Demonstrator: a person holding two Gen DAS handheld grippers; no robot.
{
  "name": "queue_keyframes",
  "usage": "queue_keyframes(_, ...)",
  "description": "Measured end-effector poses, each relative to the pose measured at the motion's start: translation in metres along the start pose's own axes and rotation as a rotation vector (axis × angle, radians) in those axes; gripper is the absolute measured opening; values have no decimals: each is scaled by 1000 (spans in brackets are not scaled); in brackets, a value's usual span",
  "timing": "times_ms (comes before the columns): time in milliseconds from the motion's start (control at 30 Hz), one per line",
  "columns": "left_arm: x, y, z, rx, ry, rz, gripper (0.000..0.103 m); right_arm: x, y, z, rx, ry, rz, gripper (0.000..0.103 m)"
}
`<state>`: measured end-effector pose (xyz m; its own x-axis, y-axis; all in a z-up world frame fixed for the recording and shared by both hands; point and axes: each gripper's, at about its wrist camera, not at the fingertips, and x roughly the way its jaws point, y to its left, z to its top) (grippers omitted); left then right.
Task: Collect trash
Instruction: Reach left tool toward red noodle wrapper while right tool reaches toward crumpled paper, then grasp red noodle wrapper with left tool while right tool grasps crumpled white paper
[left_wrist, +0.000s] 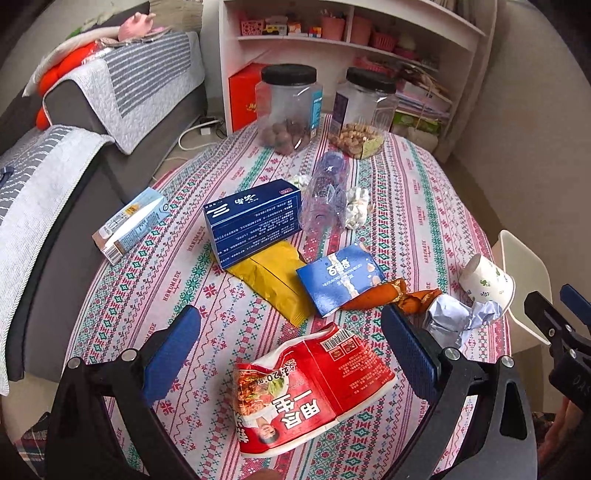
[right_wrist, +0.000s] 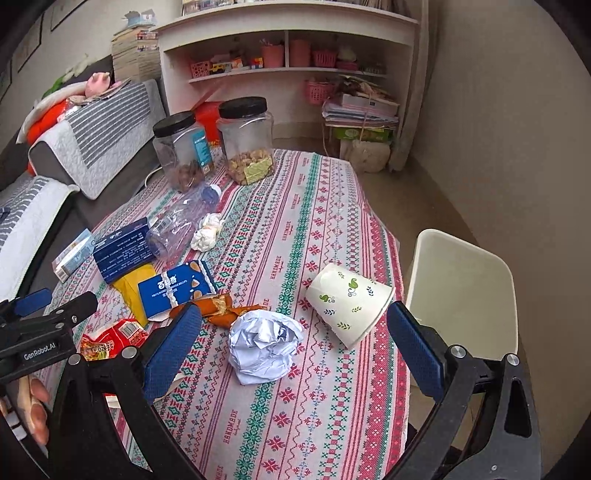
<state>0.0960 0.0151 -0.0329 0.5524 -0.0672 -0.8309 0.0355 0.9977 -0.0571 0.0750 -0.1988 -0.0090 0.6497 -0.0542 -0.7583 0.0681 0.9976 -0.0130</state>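
My left gripper (left_wrist: 291, 354) is open, its blue fingers on either side of a crushed red noodle cup (left_wrist: 310, 391) lying on the patterned tablecloth. My right gripper (right_wrist: 295, 350) is open above a crumpled white paper ball (right_wrist: 264, 345), with a tipped paper cup (right_wrist: 349, 304) just to its right. Other trash lies further back: an orange wrapper (right_wrist: 221, 310), a blue biscuit packet (left_wrist: 341, 277), a yellow bag (left_wrist: 277, 280), a dark blue box (left_wrist: 255, 221), a small carton (left_wrist: 129, 225), a crushed clear bottle (left_wrist: 325, 192) and a white tissue wad (right_wrist: 207, 234).
A cream waste bin (right_wrist: 461, 291) stands off the table's right edge, also seen in the left wrist view (left_wrist: 524, 280). Two black-lidded snack jars (left_wrist: 288, 107) (left_wrist: 364, 110) stand at the table's far end. A sofa (left_wrist: 55, 166) runs along the left; white shelves (right_wrist: 288, 70) stand behind.
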Motion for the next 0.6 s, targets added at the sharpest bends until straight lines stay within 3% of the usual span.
queue_keyframes(167,36,10,17,60,192,10,96,25,-5,20,-4,144,95,96)
queue_keyframes(333,56,8,6,197,389,-100,96,48,-13,22,1,225,187,96)
queue_keyframes(400,60,7,-1,228,415,-96,96,60,-17,18,12,254,180,96)
queue_keyframes(467,59,16,-5,201,402,-79,96,64,-19,15,40,273,198,96)
queue_keyframes(600,56,56,-18,-9,390,-119,96,59,-16,12,-7,252,189,96)
